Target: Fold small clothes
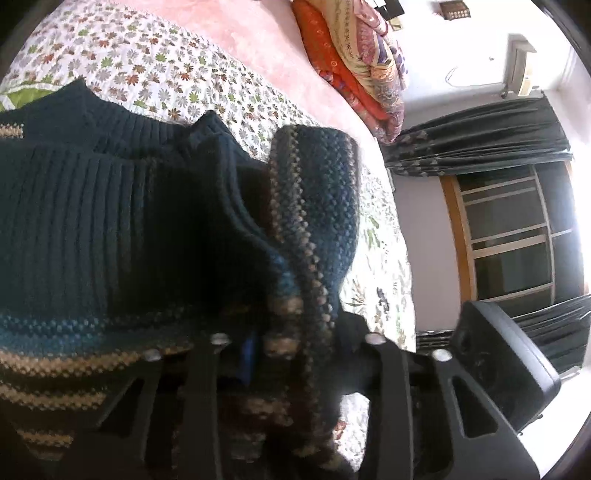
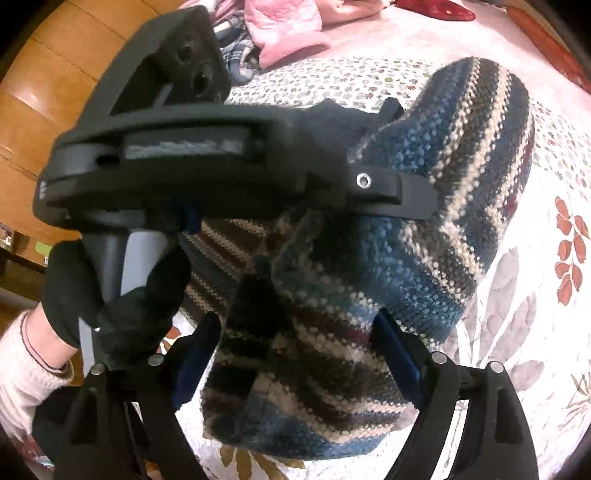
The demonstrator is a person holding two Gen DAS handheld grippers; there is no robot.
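A knitted sweater (image 1: 110, 221), dark blue with tan and maroon stripes, hangs bunched above the floral bedspread (image 1: 166, 74). My left gripper (image 1: 295, 343) is shut on a thick fold of it, and fabric covers the fingertips. In the right wrist view the sweater (image 2: 424, 229) is a rounded bundle. My right gripper (image 2: 295, 350) stands wide open, with a blue pad on each side of the bundle's lower part. The left gripper (image 2: 399, 188) crosses above, clamped on the sweater's top and held by a gloved hand (image 2: 122, 295). The right gripper's body (image 1: 506, 369) shows at lower right.
The bedspread (image 2: 535, 295) spreads under the sweater. A pink blanket (image 1: 258, 44) and a stack of folded quilts (image 1: 354, 66) lie at the bed's far end. Pink clothes (image 2: 288, 33) sit beyond the bundle. A window with dark curtains (image 1: 498, 221) faces the bed.
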